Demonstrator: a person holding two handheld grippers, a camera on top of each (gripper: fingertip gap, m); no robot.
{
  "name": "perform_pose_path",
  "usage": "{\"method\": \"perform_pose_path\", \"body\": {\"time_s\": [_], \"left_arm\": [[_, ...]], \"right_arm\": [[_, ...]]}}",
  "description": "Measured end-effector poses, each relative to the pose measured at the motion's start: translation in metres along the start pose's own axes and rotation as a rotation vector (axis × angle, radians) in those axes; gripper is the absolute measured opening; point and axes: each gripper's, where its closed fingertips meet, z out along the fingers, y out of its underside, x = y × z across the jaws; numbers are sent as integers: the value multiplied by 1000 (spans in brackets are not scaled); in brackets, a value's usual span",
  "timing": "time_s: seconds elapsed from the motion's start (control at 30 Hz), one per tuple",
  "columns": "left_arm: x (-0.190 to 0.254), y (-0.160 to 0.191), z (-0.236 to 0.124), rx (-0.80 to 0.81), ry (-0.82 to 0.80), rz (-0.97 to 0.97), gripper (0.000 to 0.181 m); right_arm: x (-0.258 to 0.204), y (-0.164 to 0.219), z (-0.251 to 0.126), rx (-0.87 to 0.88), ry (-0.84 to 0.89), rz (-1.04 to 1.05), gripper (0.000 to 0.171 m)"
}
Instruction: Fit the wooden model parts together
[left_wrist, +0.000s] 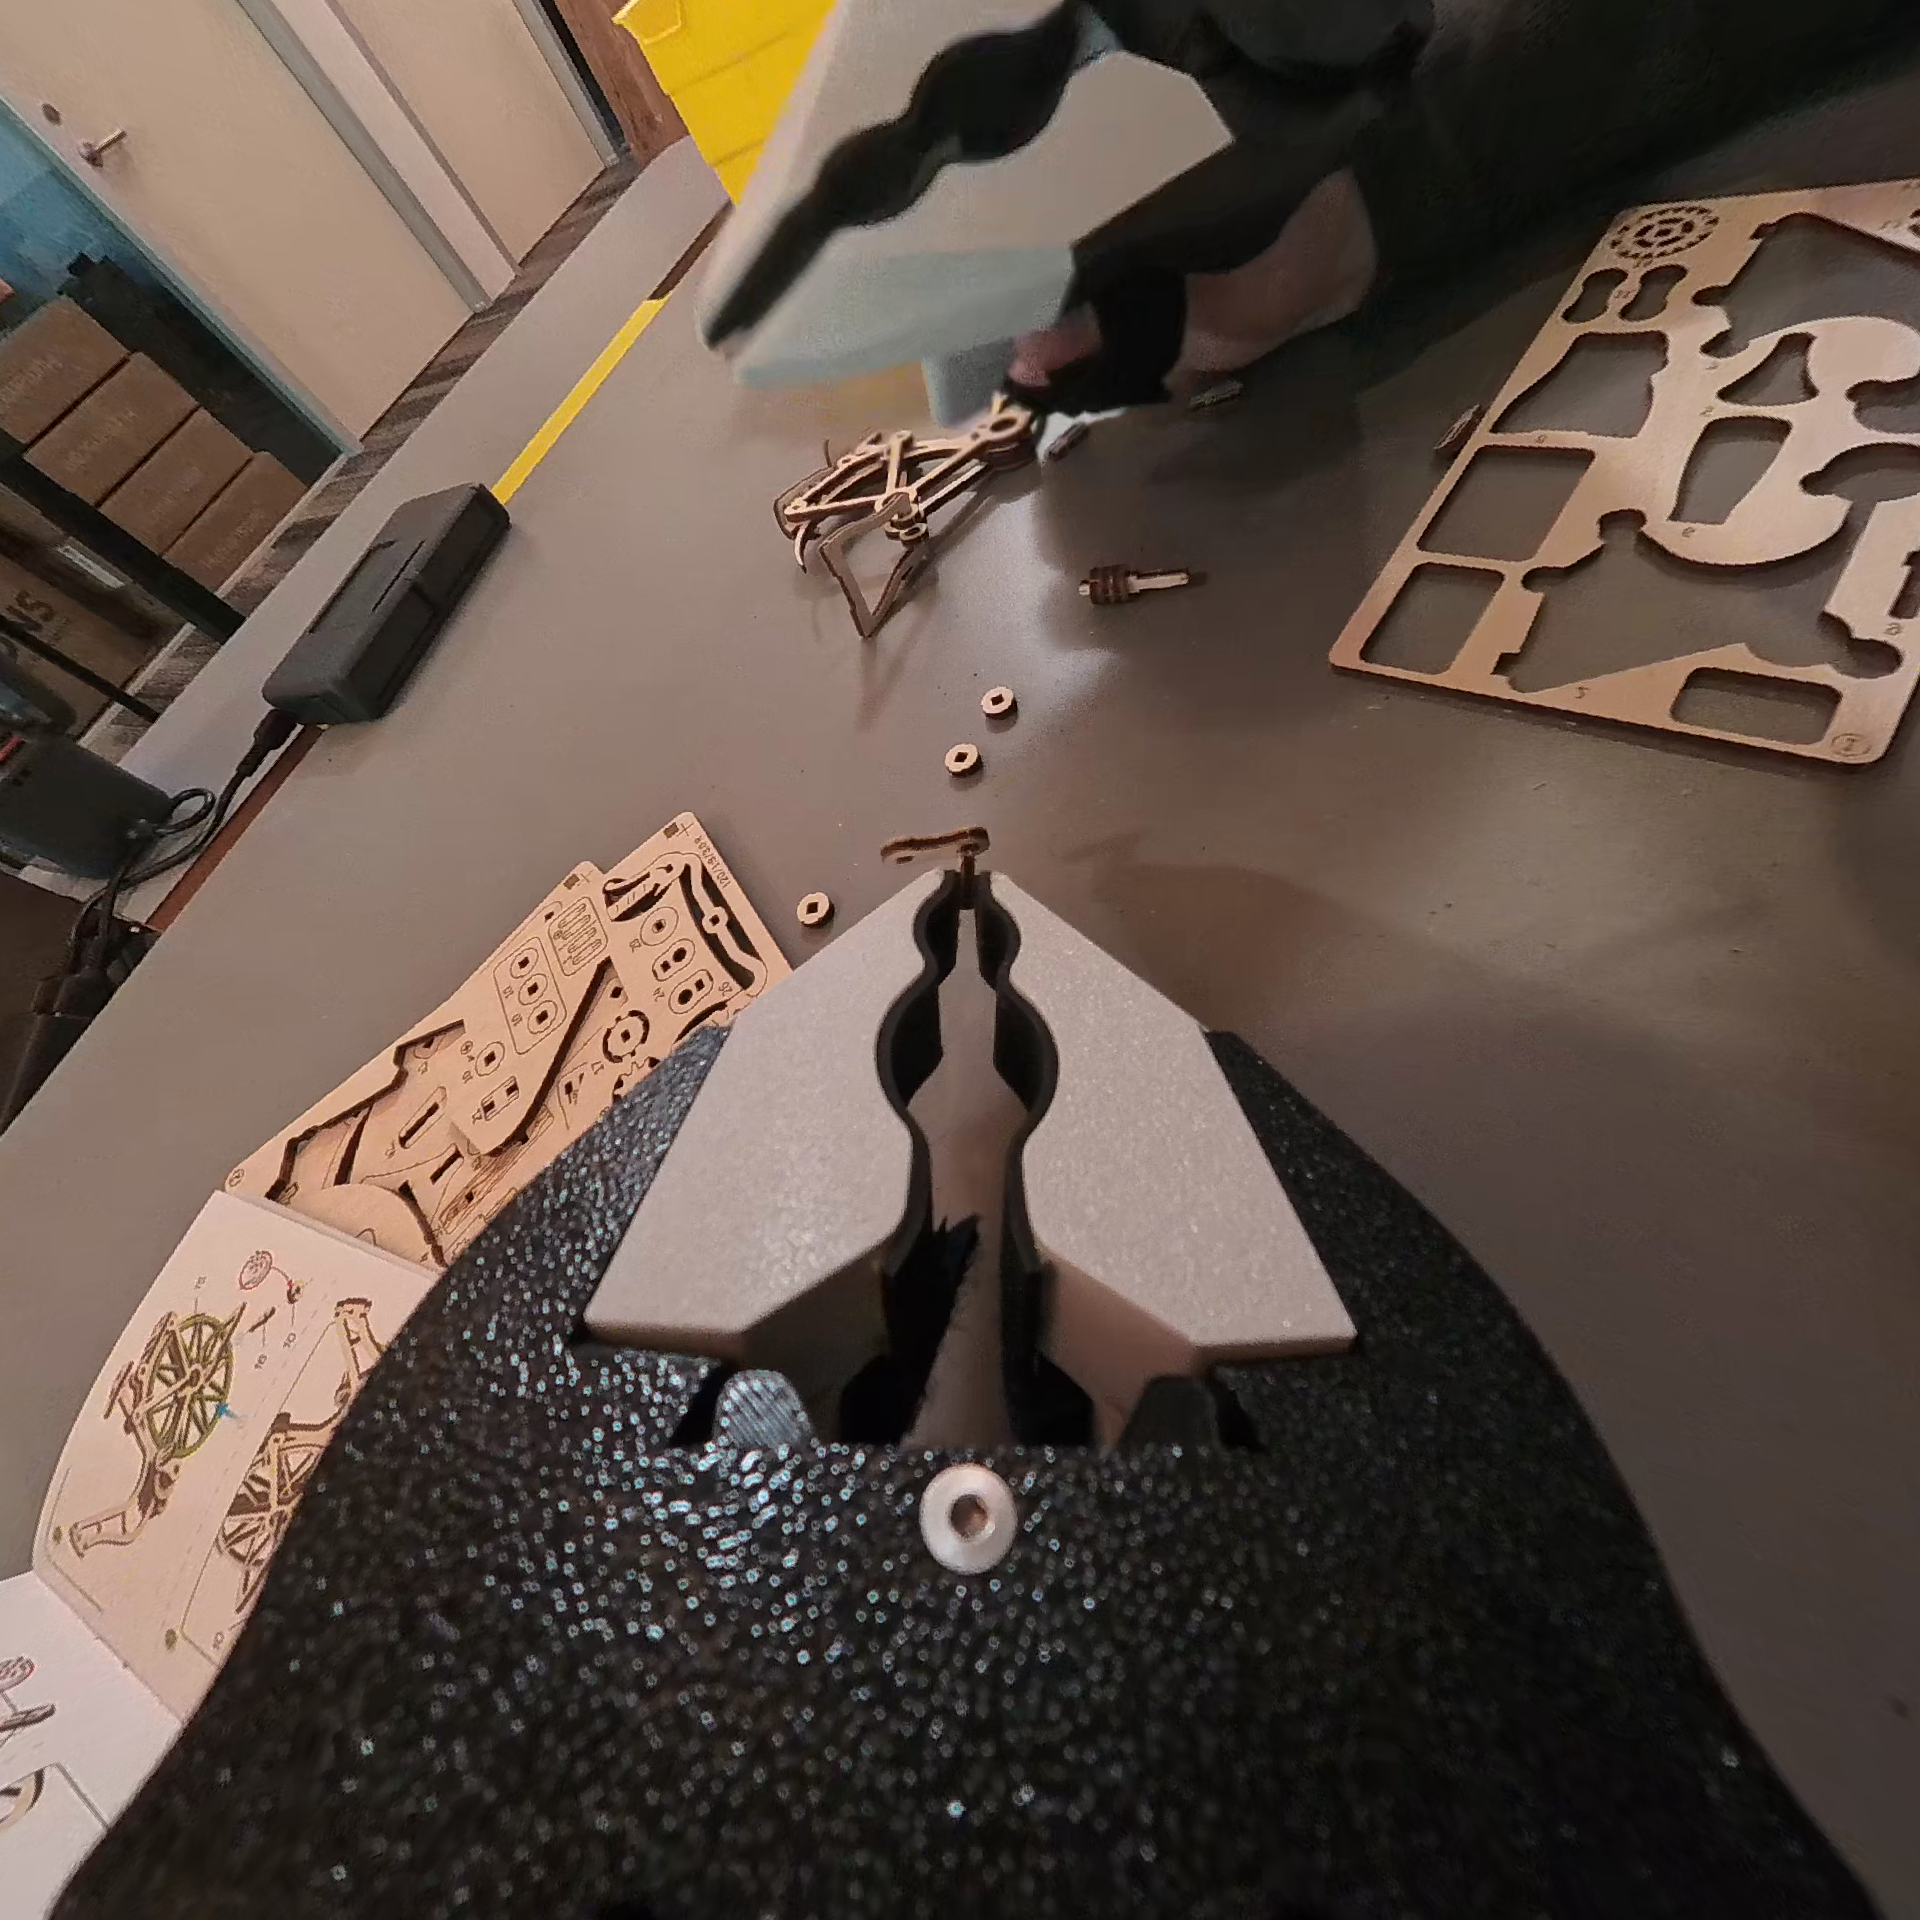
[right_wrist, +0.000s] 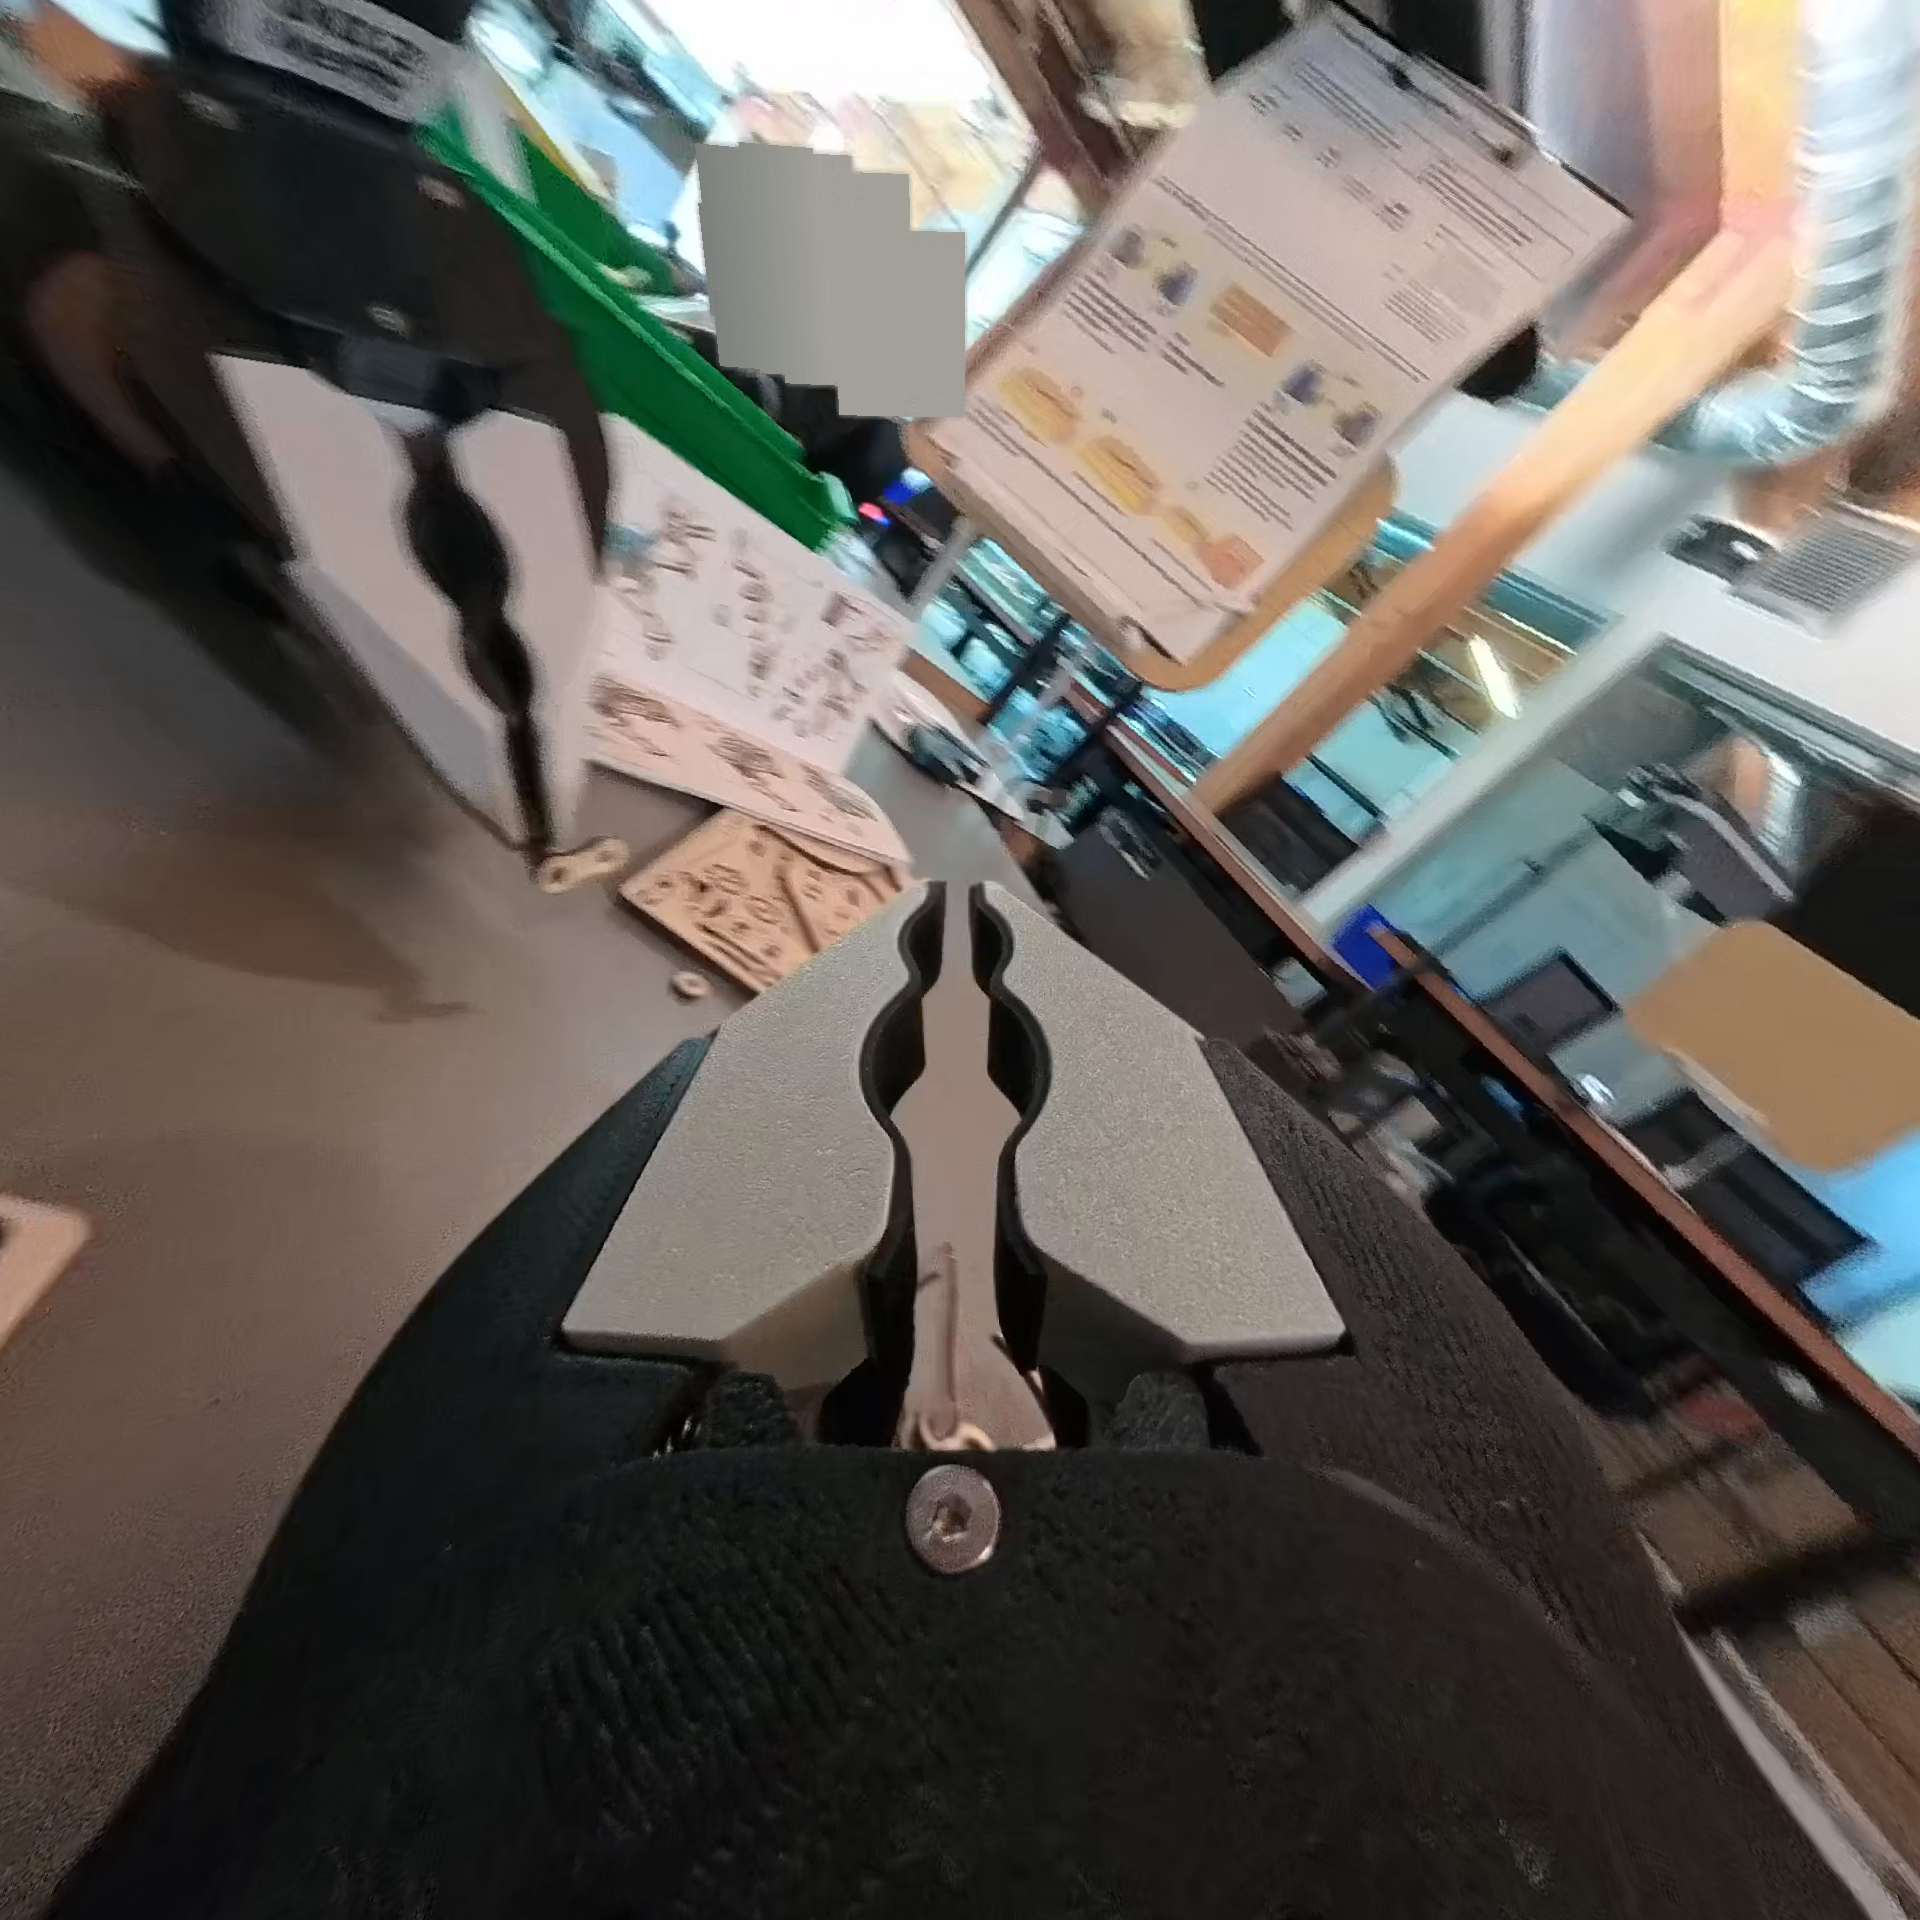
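On the grey surface the half-built wooden frame looks light, thin and snappable, best gripped by an edge, while the left gripper pinches a small crank piece and the right gripper has its jaws slightly spread, empty.

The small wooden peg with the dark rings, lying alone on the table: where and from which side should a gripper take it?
Grip the wooden peg on its pale bare shaft, not on the dark ringed end, probably coming from above with the fingers across its length. It lies flat on the table, apart from the half-built model, so both sides seem free.
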Motion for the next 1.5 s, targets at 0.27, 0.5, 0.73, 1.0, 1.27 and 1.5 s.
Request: {"method": "perform_pose_path", "body": {"time_s": [0.27,0.5,0.73,1.0,1.27,1.5], "left_arm": [[4,13,8,-107,-8,34,1],[2,12,15,-124,27,-50,1],[37,-26,45,-61,250,-193,1],[47,-26,76,-172,317,-163,3],[43,-36,68,-130,335,-191,27],[46,-31,64,-133,373,-153,18]], "right_arm": [[41,14,-7,-41,192,132,3],[42,14,-6,-35,198,130,3],[47,12,-8,-28,230,102,3],[50,6,-12,-11,238,96,3],[30,-15,-24,-122,-148,266,20],[-41,12,-74,-368,-626,443,28]]}}
